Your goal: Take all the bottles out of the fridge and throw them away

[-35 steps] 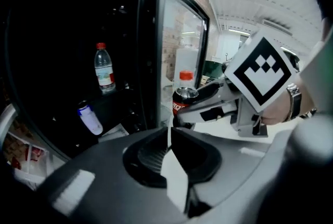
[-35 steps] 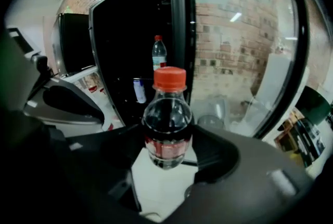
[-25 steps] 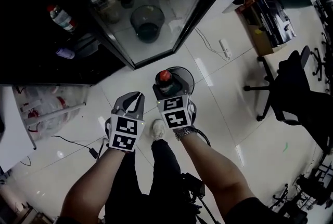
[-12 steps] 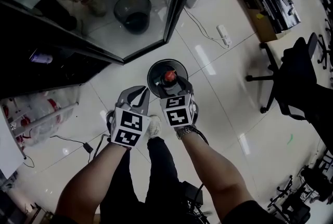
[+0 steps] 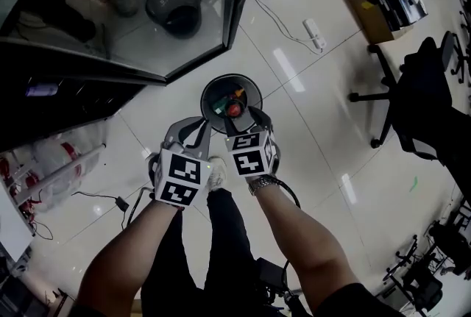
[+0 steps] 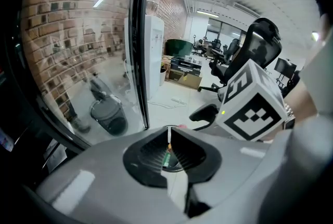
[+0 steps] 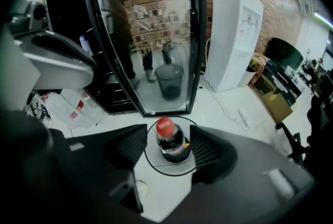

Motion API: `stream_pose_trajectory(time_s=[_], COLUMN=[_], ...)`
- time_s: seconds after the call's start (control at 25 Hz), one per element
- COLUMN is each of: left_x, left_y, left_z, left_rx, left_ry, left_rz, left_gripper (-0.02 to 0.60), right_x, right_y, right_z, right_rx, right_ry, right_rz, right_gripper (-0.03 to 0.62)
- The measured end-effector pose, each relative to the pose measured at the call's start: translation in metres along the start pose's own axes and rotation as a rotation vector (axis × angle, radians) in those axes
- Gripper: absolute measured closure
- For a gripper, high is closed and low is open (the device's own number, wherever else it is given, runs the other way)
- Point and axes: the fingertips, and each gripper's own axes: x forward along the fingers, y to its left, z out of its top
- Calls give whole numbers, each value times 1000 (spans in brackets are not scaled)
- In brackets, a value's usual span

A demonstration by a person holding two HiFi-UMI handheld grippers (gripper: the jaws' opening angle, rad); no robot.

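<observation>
A dark bottle with a red cap point(image 7: 165, 128) stands upright between the jaws of my right gripper point(image 7: 168, 141), right over the round black bin point(image 7: 151, 163) on the floor. The jaws are closing, but a gap shows on each side of the bottle and the pads do not press on it. In the head view the red cap point(image 5: 234, 109) lies inside the bin's rim point(image 5: 208, 91), just ahead of my right gripper point(image 5: 237, 119). My left gripper point(image 5: 193, 133) hangs beside it on the left, shut and holding nothing point(image 6: 168, 137).
The fridge's glass door point(image 5: 147, 6) stands open ahead; a small bottle point(image 5: 40, 90) shows in the dark fridge at left. A clear bag point(image 5: 51, 161) lies on the floor at left. A water dispenser point(image 7: 234, 36), a power strip point(image 5: 314, 34) and an office chair point(image 5: 419, 87) stand to the right.
Both grippers have moved forward from beside the bin to over it. The bottle's red cap, earlier at the bin's near edge, now sits inside its rim.
</observation>
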Motion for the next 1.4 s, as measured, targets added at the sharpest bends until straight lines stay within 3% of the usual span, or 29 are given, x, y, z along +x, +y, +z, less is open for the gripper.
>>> stream_pose_trajectory(time_s=[0.76,1.04,1.4], left_x=[-34,-71,-147], left_y=[12,23,53], left_z=[1,8,9], left_rx=[-24,-53,-117], left_ry=[-17,-44,-99], left_rz=[48,97,214], left_gripper=[577,577,578], right_x=[-23,-48,-91], right_y=[24,49,107], right_z=[-2,25,87], right_rx=[-12,-55,-161], right_ry=[12,-24,-113], right_rz=[24,51,108], right_gripper=[352,352,352])
